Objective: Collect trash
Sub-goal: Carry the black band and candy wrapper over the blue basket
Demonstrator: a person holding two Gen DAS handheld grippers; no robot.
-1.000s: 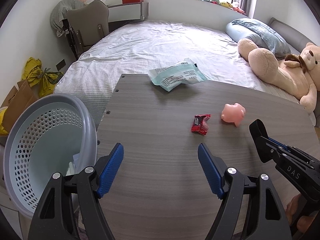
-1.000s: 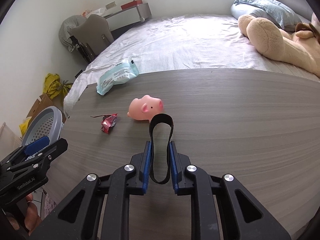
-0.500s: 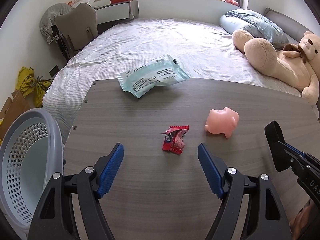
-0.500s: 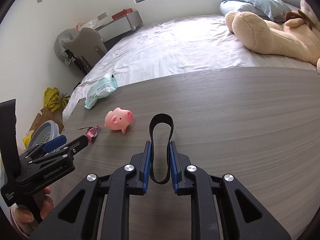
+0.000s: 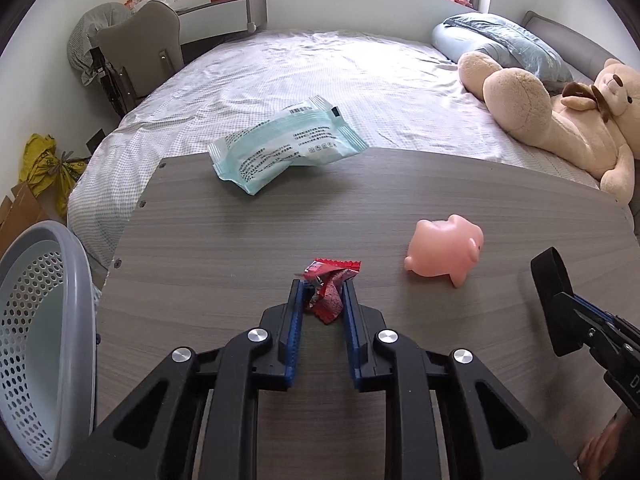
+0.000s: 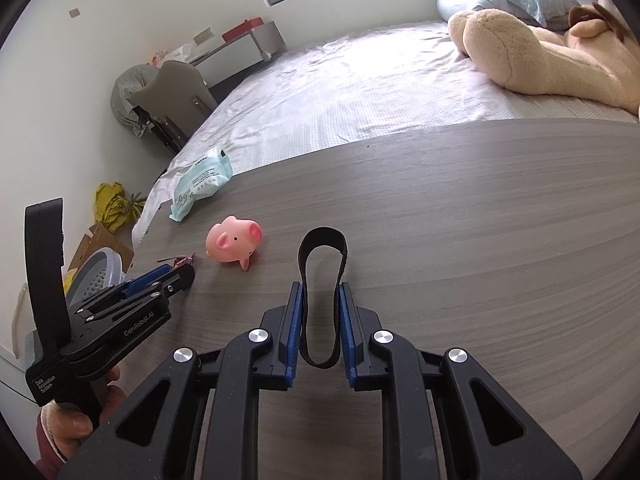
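Note:
My left gripper is shut on a crumpled red candy wrapper that rests on the grey wooden table. The wrapper's end also shows in the right wrist view, at the left gripper's tip. A teal-and-white plastic packet lies at the table's far edge, also in the right wrist view. My right gripper is shut on a black band loop; it shows at the right in the left wrist view.
A pink rubber pig stands on the table right of the wrapper. A pale blue perforated basket stands off the table's left edge. Behind the table is a bed with a big teddy bear.
My left gripper moved forward over the table to the red wrapper and closed on it. The right gripper stays shut on the band and has shifted a little.

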